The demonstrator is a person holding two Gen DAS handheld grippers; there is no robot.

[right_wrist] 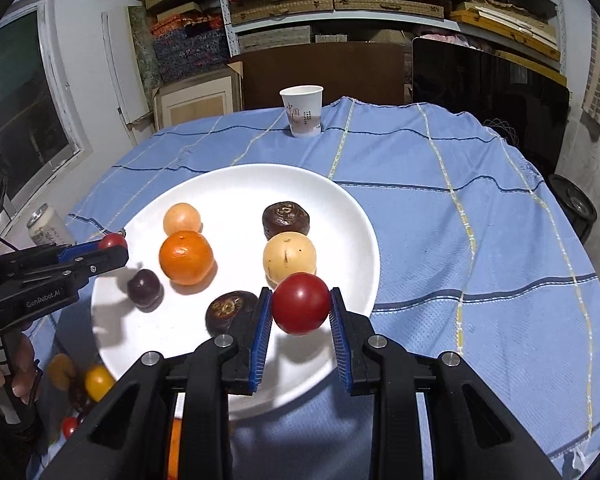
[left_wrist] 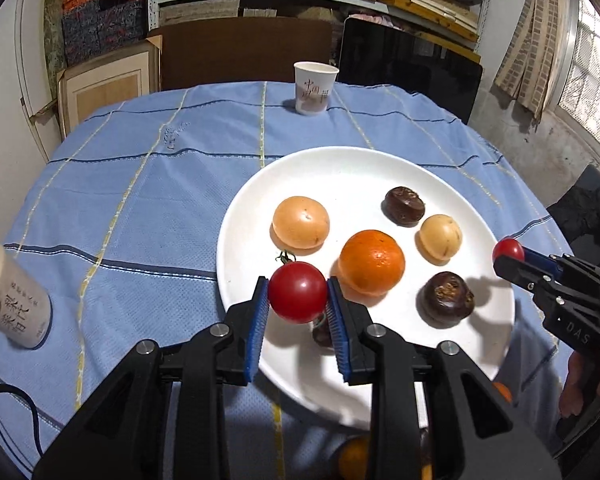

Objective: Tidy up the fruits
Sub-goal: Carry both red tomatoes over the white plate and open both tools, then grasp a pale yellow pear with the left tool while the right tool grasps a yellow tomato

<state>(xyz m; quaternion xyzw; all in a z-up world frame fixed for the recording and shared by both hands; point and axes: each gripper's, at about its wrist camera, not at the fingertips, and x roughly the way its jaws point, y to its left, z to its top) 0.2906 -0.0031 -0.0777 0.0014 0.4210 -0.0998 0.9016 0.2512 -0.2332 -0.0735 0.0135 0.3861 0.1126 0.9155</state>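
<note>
A white plate (left_wrist: pixel 340 168) (right_wrist: pixel 340 208) on the blue cloth holds an orange (left_wrist: pixel 371 262) (right_wrist: pixel 186 257), two pale round fruits (left_wrist: pixel 301 222) (left_wrist: pixel 440 237), two dark brown fruits (left_wrist: pixel 404 205) (left_wrist: pixel 447 299) and a small dark plum (right_wrist: pixel 144 287). My left gripper (left_wrist: pixel 298 302) is shut on a red tomato (left_wrist: pixel 298 292) above the plate's near left rim; it also shows in the right wrist view (right_wrist: pixel 112 246). My right gripper (right_wrist: pixel 300 308) is shut on another red tomato (right_wrist: pixel 301 303) above the plate's near right part; it also shows in the left wrist view (left_wrist: pixel 512 258).
A paper cup (left_wrist: pixel 314 87) (right_wrist: pixel 302 111) stands at the table's far edge. A drink can (left_wrist: pixel 14 294) (right_wrist: pixel 48 225) lies at the left. Several small loose fruits (right_wrist: pixel 98 380) lie on the cloth near the front edge. Shelves and a dark screen (left_wrist: pixel 412 64) stand behind.
</note>
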